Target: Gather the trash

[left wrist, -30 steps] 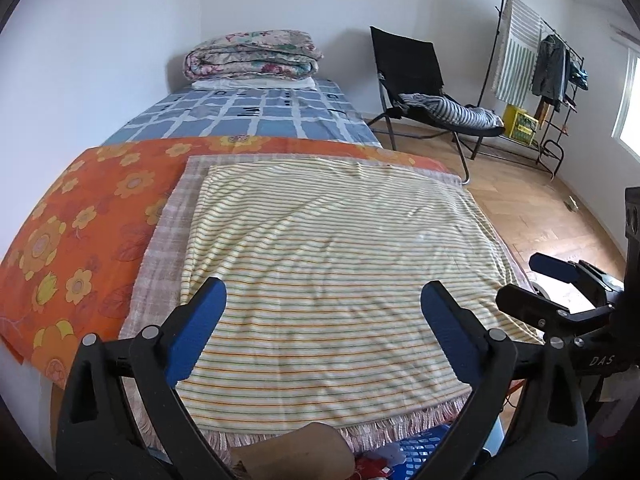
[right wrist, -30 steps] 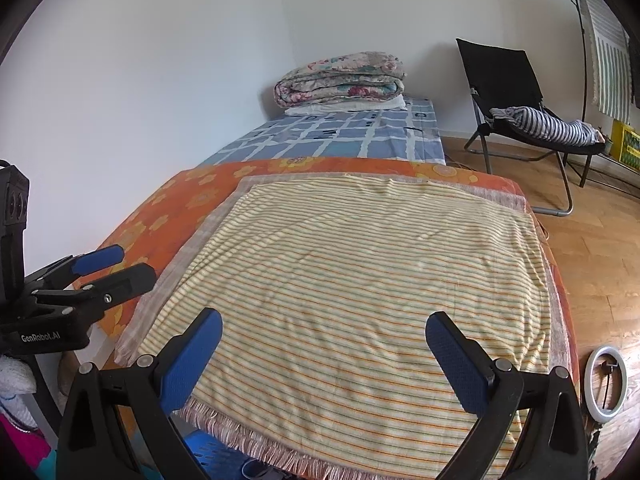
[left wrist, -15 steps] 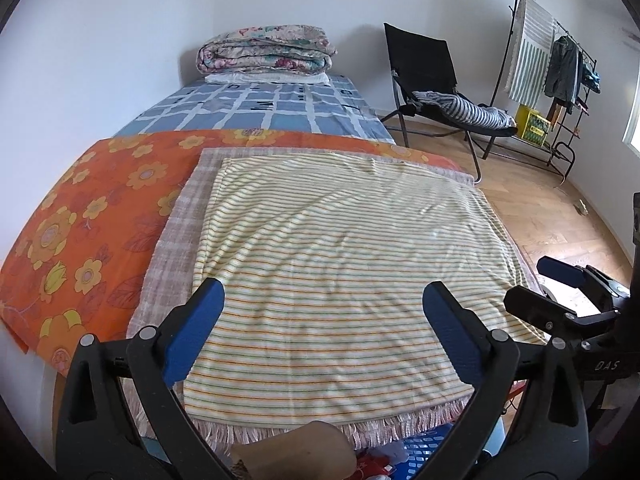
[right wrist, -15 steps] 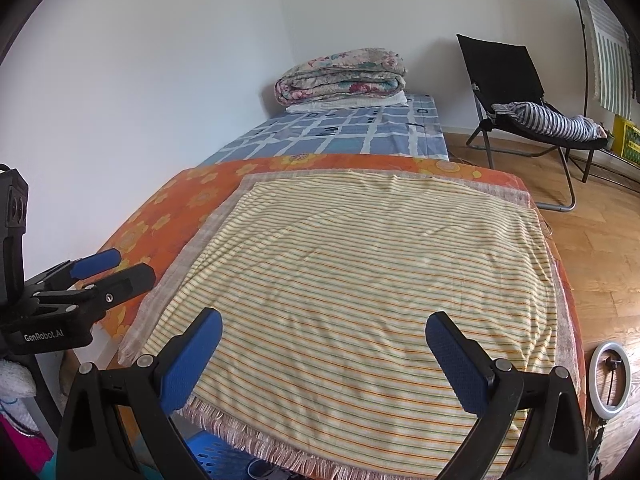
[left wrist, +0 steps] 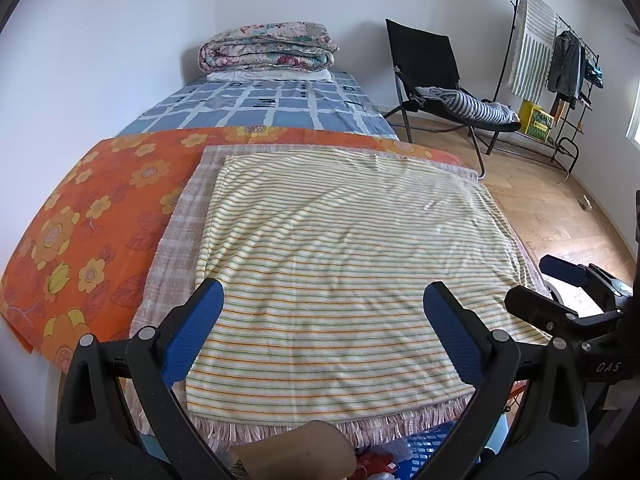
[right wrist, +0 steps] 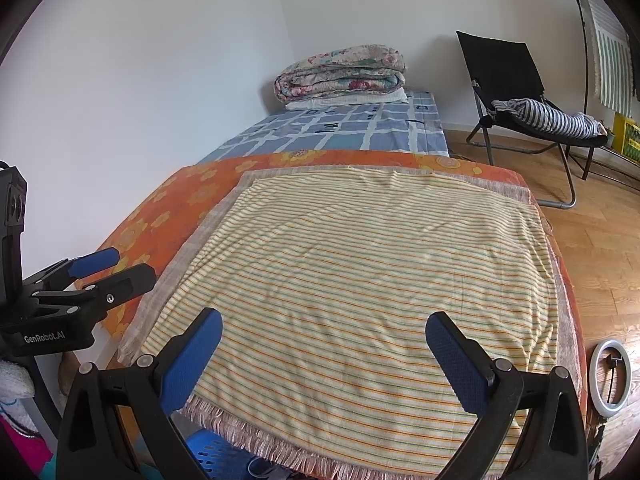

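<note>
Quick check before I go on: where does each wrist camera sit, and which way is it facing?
Left wrist: on the open left gripper, facing along the striped cloth toward the folded quilt; right gripper at the right edge.
Right wrist: on the open right gripper, same heading; left gripper at the left edge.
Shared: cloth, quilt, black chair.

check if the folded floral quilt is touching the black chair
Apart. In the right wrist view the folded floral quilt sits on the bed against the wall, with bare wall and floor between it and the black chair.
</note>
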Demonstrator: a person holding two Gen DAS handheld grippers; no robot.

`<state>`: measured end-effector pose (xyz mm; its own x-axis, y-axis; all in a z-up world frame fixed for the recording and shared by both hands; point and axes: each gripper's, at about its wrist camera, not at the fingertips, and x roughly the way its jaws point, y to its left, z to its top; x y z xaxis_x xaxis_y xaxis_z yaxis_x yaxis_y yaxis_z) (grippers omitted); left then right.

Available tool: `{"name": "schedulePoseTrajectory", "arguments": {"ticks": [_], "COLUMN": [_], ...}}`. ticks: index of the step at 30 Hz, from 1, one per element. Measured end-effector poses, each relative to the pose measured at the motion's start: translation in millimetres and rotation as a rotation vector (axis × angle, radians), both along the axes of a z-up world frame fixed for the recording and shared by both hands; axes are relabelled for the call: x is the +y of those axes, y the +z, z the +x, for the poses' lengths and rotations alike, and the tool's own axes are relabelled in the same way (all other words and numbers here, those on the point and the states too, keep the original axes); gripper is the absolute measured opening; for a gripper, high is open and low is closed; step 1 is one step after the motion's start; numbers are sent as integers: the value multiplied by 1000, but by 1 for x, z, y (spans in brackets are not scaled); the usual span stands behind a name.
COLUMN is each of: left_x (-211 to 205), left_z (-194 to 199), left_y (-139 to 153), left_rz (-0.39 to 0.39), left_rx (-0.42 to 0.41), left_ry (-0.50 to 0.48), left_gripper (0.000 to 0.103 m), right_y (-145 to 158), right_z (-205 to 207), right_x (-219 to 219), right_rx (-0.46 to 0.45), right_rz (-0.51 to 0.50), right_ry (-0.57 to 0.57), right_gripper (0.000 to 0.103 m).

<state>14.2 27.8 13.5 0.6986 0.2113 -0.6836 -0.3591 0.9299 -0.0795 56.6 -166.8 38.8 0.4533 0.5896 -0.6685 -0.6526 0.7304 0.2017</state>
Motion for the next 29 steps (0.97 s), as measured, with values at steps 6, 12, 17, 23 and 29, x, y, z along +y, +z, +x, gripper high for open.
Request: {"name": "schedulePoseTrajectory", "arguments": {"ticks": [6,12,17,23,29], "left_x": [0,1,1,2,3], "left_z": [0,-1,-2,-1,-1], "left_y": [-1,-7,-7,-7,-7], "left_rz": [-1,-18,-14,-12,-14], "left_rx": [5,23,27,28,29], "left_ry": [2,5,7,7,2], "left_gripper": [102,102,102,102,102], "right_y": [-2,-3,-3,-5,-6], "right_z": [-2,-3,-3,-6,-6], "right_x": [2,2,3,5,6], "right_rx": [0,-1,-2,-8,-2], "right_rz": [-9,-13,-16,-29,-33], "right_ry": [3,1,6,21,21], "right_gripper": [103,103,103,103,103]}}
